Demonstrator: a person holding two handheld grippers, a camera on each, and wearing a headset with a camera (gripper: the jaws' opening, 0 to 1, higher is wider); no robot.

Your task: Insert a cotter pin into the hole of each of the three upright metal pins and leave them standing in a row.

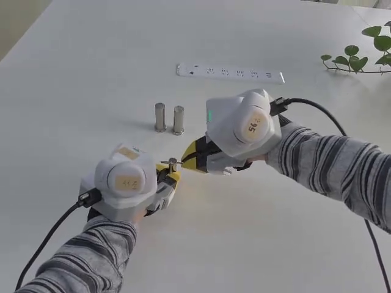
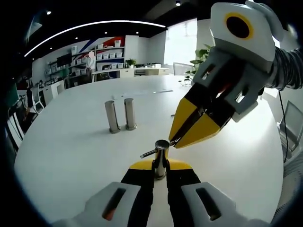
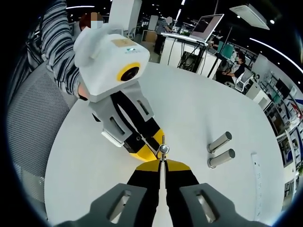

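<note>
Clamping a metal pin (image 2: 161, 160) upright between its black-and-yellow jaws, the left gripper (image 2: 161, 169) sits at 7 o'clock in the head view, low over the white bench (image 1: 73, 91). Its jaws are narrow, closed on the lower part of the pin's shaft. A thin cotter pin (image 2: 147, 153) sticks out of the metal pin's side near its top, pointing toward 9 o'clock in the left gripper view. The right gripper (image 2: 176, 140) comes in from 2 o'clock in that view. Its yellow jaw tips are pressed together on the other end of the cotter pin, just beside the metal pin's head. In the right gripper view its own jaws rise from 6 o'clock, pinched on the thin wire, with the rounded pin head just beyond them. Two free metal pins (image 1: 160, 117) stand upright side by side, close together, at 12 o'clock from the held one in the head view, apart from both grippers. A white power strip (image 1: 231, 73) lies farther out at 12 o'clock, and a leafy plant (image 1: 366, 52) trails at 2 o'clock.
</note>
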